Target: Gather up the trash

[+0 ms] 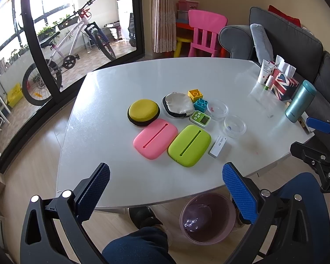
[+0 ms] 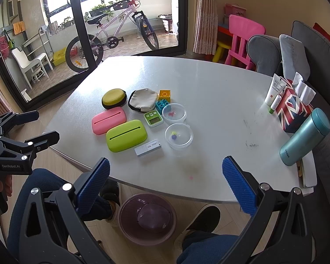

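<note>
- Two handheld grippers hover above the near edge of a white table (image 1: 112,101), both with jaws spread wide and pinching nothing: the left gripper (image 1: 165,189) and the right gripper (image 2: 166,181).
- One likely piece of trash, a small white box (image 2: 147,147) with a printed label, lies flat near the middle of the table, just beside a lime-green silicone pouch (image 2: 126,135) and close to a clear round lidded container (image 2: 178,136).
- It looks light, stiff and thin-walled, probably cardboard, so a gentle pinch across its short width should hold it without crushing it.
- Its smooth faces may slip, so the ribbed blue pads (image 2: 238,186) should close squarely on the long sides.
- A purple waste bin (image 2: 147,219) with a liner stands on the floor below the table's near edge, between the person's feet.
- Other items nearby, a pink pouch (image 2: 109,120), a green timer (image 2: 153,118) and toy blocks (image 2: 162,105), look like keepers, not trash.
</note>
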